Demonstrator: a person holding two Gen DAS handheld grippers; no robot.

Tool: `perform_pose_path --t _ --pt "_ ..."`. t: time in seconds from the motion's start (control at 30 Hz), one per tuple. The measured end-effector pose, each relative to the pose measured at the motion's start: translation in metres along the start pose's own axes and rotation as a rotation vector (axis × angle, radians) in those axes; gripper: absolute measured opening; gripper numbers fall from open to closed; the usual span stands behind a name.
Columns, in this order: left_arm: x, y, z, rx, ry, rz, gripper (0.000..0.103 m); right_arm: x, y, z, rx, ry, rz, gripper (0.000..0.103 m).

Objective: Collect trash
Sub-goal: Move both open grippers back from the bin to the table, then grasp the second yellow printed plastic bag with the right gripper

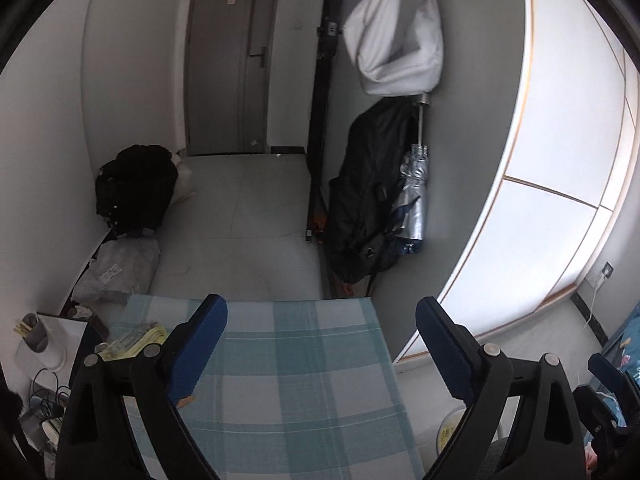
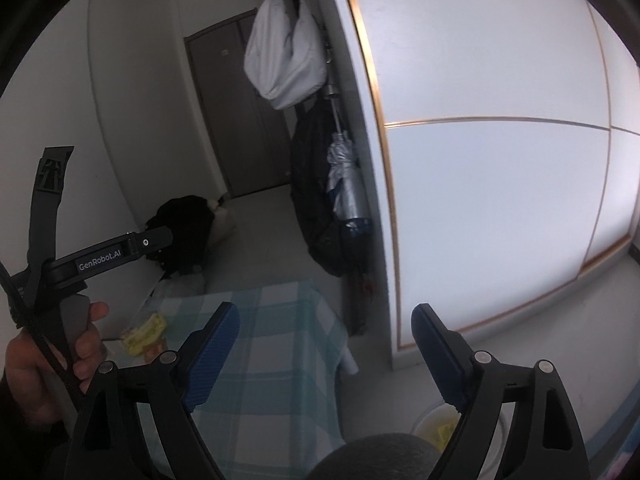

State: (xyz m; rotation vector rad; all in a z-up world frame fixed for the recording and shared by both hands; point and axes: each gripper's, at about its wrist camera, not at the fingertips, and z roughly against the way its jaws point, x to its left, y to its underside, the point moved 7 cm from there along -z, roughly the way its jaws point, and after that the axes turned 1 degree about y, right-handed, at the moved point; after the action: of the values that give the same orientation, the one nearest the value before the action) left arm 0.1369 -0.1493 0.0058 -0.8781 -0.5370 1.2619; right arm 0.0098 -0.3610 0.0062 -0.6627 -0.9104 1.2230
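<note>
My left gripper [image 1: 322, 322] is open and empty above a table with a blue-green checked cloth [image 1: 288, 380]. Yellow crumpled wrappers [image 1: 134, 340] lie at the table's left edge, just left of the left finger. A small orange scrap [image 1: 187, 400] lies under that finger. My right gripper [image 2: 326, 330] is open and empty, held over the table's right edge [image 2: 280, 360]. The yellow wrappers [image 2: 146, 332] lie to its left. A white bin with yellow trash inside [image 2: 436, 426] stands on the floor below the right finger; it also shows in the left wrist view [image 1: 452, 430].
A white wardrobe [image 2: 500, 180] stands right of the table. A white bag [image 1: 394, 40], a black bag [image 1: 368, 200] and a silver umbrella [image 1: 412, 196] hang on the wall. A black backpack [image 1: 136, 188] and a grey sack [image 1: 120, 268] lie on the floor at the left. A door [image 1: 232, 60] is at the far end.
</note>
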Motion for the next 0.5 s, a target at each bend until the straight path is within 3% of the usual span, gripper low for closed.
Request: perform_pose_path --t 0.5 --pt "0.147 0.043 0.003 0.022 -0.18 0.197 0.095 0.134 0.029 -0.059 0.09 -0.197 0.146 0.098"
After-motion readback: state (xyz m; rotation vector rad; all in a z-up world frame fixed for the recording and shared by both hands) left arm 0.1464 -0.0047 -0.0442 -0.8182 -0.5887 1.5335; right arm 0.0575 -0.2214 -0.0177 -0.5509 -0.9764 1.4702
